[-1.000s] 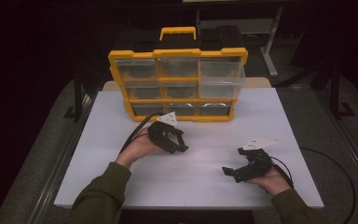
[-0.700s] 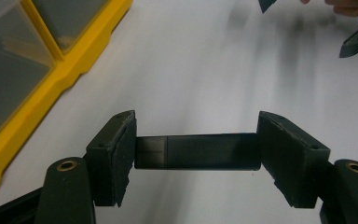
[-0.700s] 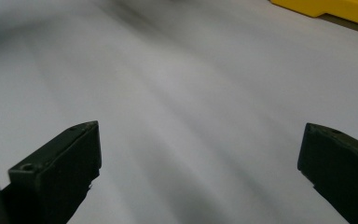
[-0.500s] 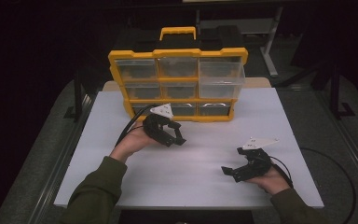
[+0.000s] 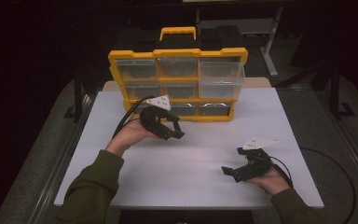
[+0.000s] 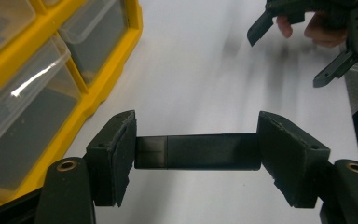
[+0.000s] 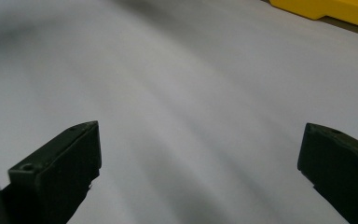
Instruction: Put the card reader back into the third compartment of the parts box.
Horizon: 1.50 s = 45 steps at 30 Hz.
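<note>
The left gripper [image 6: 196, 151] holds a small flat black block [image 6: 198, 151] endwise between its jaws, one jaw on each short end, lifted over the white bench [image 5: 200, 186] at the centre-left of the high view, just in front of the yellow drawer organiser [image 5: 178, 84] that stands upright at the upper middle of the frame. The right gripper [image 5: 235, 171] rests low at the lower right of the high view, its jaws spread wide with nothing between them; its own view looks along them over bare bench. The work in hand seems to be bringing the block to one of the clear drawers, probably in the bottom row nearest the left gripper. To do that well, the grip should stay firm, since a hold on the short ends alone lets the piece pivot or slip; the hand should come up level to the drawer front, and a drawer would have to be drawn out first, likely by the free right gripper. Counted: one organiser with one handle on top and nine clear drawers in three rows of three, the right drawer of the middle row standing out from the frame; one black block; two grippers; one bench.
</note>
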{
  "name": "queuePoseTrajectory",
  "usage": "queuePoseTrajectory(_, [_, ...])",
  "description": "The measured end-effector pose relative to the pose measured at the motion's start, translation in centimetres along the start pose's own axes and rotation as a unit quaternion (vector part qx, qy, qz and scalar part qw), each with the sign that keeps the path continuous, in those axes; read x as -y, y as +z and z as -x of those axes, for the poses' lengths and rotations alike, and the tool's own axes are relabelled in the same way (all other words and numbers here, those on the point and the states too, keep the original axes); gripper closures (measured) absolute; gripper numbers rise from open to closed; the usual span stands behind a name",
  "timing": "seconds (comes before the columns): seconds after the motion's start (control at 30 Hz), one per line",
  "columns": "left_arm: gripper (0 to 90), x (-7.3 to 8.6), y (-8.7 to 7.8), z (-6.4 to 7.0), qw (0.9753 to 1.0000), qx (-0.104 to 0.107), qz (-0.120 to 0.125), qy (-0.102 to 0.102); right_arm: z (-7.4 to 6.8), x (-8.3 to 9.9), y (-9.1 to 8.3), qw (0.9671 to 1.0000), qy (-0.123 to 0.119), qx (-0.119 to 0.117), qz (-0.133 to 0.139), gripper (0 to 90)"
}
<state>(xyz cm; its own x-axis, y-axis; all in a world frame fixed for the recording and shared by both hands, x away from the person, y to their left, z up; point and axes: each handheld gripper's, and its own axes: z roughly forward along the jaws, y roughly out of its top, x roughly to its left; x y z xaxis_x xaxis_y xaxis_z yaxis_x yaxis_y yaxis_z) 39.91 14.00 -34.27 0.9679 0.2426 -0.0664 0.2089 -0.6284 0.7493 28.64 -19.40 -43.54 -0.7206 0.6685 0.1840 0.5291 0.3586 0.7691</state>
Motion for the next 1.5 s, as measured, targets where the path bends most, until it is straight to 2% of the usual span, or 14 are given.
queuePoseTrajectory(0.97, [29.8,-5.3,-3.8,-0.2,0.9993,0.0,0.02,0.031,-0.1,0.0,0.0,1.0,-0.001,-0.001,0.003,0.0])
queuePoseTrajectory(1.5, [29.8,-8.5,-6.1,-0.9,0.9983,0.005,0.033,0.048,0.0,0.0,-0.1,1.0,0.001,-0.001,0.005,0.0])
